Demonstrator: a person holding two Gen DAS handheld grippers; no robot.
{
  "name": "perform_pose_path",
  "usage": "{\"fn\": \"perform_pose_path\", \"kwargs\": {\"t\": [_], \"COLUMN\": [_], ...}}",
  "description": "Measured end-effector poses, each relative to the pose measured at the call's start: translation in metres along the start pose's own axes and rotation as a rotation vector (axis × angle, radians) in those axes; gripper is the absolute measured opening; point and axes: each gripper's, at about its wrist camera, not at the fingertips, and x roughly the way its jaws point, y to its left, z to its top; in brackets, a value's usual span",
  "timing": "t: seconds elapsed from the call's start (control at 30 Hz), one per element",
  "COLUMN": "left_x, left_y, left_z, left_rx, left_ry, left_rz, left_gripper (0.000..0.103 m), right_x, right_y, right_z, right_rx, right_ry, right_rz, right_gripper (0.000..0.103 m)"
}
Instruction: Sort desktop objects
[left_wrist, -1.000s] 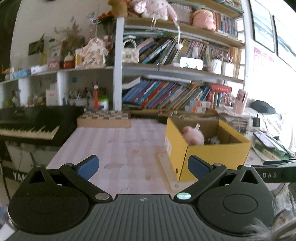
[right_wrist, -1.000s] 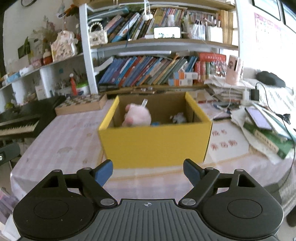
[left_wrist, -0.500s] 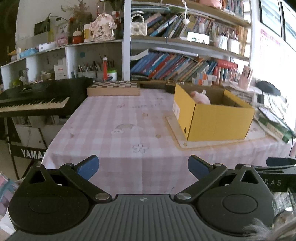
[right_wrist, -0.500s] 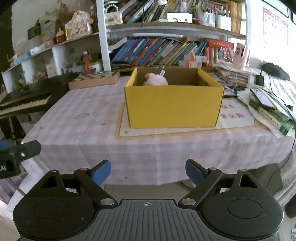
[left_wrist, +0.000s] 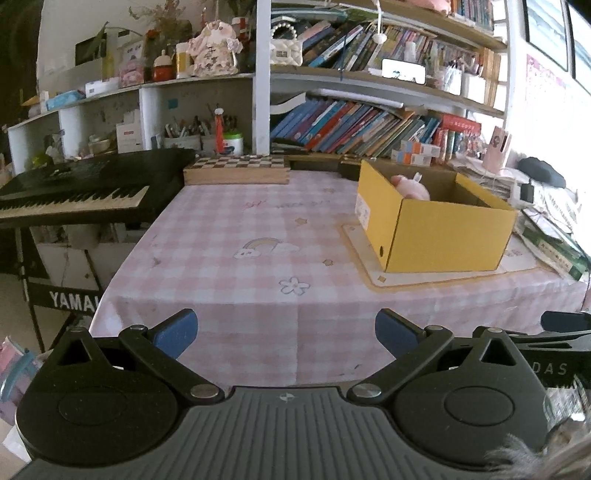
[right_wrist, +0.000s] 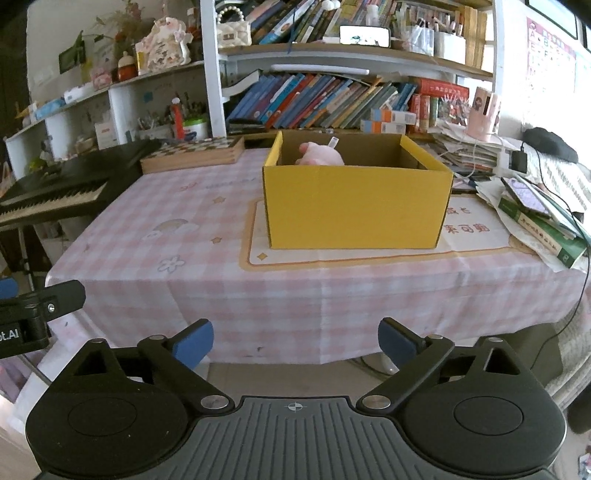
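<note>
A yellow cardboard box (right_wrist: 354, 206) stands on a printed mat (right_wrist: 476, 232) on the pink checked tablecloth (right_wrist: 192, 236); it also shows in the left wrist view (left_wrist: 443, 236). A pink plush toy (right_wrist: 321, 154) lies inside it, also seen in the left wrist view (left_wrist: 412, 188). My left gripper (left_wrist: 286, 332) is open and empty, held off the table's front edge. My right gripper (right_wrist: 295, 341) is open and empty, also in front of the table. Other contents of the box are hidden by its walls.
A black keyboard piano (left_wrist: 74, 192) stands left of the table. A chessboard box (left_wrist: 236, 170) lies at the table's back. Books and a phone (right_wrist: 528, 195) are stacked at the right. Bookshelves (right_wrist: 332, 99) fill the wall behind.
Both grippers have pulled back from the box and the table, so the whole tabletop and its front edge show. Both stay open and empty.
</note>
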Motion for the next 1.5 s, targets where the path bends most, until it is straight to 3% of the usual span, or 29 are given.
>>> {"fn": "perform_pose_path", "kwargs": {"t": [1.5], "left_x": [0.016], "left_y": [0.008], "left_z": [-0.004], "left_rx": [-0.016], "left_ry": [0.066], "left_rz": [-0.024], "left_gripper": [0.103], "right_x": [0.012], "right_y": [0.008], "right_z": [0.004], "right_rx": [-0.013], "right_ry": [0.037], "right_rz": [-0.013], "right_gripper": [0.098]}}
